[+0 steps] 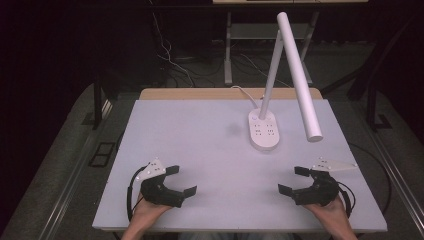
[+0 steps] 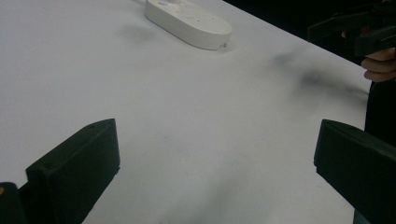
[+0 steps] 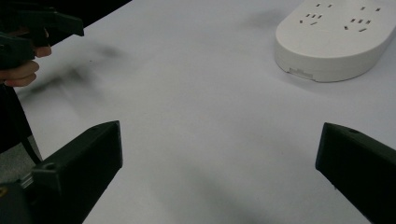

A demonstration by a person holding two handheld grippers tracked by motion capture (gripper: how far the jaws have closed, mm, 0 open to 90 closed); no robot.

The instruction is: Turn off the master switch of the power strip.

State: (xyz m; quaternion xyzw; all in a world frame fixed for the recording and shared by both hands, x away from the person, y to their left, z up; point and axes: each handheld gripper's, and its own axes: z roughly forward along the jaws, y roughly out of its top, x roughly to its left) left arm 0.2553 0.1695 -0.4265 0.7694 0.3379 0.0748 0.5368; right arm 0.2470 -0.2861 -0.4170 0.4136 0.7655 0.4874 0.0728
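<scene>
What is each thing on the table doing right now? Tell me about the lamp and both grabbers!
desk lamp: standing upright on its base, arm folded down, no glow seen.
lamp base: flat on the table, cord plugged in at the back.
left gripper: open, holding nothing.
right gripper: open, holding nothing.

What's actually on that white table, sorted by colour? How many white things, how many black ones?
White: 1, the desk lamp with sockets in its base, standing at the far middle of the table.
Black: 2, the left gripper and the right gripper, each held in a hand at the near edge, jaws open with nothing between them.
Total: 3
</scene>
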